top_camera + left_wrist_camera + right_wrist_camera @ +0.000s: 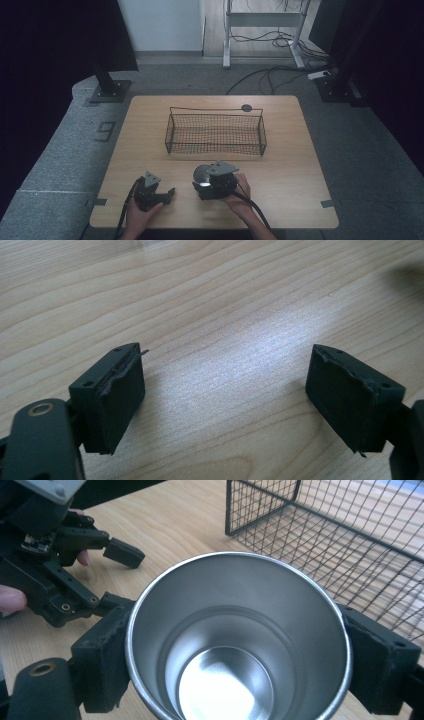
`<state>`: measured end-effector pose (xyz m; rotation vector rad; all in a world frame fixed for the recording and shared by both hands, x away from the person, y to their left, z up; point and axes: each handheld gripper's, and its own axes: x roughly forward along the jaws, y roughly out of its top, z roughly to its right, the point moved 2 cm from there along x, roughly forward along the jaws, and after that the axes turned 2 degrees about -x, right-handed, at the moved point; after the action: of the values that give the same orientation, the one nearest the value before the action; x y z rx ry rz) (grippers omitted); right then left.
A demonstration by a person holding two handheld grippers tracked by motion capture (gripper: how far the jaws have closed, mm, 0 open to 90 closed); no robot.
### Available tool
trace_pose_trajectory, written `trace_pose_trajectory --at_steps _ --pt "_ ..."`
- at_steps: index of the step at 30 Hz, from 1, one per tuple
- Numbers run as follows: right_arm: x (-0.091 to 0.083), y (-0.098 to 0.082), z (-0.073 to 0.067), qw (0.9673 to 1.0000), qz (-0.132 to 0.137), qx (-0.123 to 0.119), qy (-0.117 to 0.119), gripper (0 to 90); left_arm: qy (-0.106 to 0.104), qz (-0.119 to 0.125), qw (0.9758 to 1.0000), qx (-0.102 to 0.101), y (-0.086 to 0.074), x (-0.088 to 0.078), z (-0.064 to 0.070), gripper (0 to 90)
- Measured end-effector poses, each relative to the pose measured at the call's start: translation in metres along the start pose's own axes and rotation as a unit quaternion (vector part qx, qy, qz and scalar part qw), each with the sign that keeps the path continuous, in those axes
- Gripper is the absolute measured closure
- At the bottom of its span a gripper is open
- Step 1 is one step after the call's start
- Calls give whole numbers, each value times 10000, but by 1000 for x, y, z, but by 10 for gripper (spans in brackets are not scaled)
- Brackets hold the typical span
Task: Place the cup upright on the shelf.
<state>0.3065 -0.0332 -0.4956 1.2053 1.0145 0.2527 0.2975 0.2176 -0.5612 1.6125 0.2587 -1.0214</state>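
Right gripper (235, 645) jaws clamped on steel cup (240, 640), at the table's (300, 165) six o'clock edge, wire basket (215, 132) at twelve o'clock of the cup, left gripper (225, 400) jaws wide apart, empty, at nine o'clock of the cup.

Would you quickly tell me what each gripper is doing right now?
Left gripper: open, nothing between its jaws.
Right gripper: shut on the steel cup.

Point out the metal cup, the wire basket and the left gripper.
metal cup (240, 630): right gripper view, inner wall.
wire basket (216, 148): high view, near mesh wall.
left gripper (225, 390): left gripper view, midway between its open jaws.
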Motion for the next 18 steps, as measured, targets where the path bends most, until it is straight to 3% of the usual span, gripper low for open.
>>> trace_pose_trajectory --at_steps 18 --pt "-26 11 15 9995 291 78 -131 133 -2 4 10000 1 0 0 0 160"
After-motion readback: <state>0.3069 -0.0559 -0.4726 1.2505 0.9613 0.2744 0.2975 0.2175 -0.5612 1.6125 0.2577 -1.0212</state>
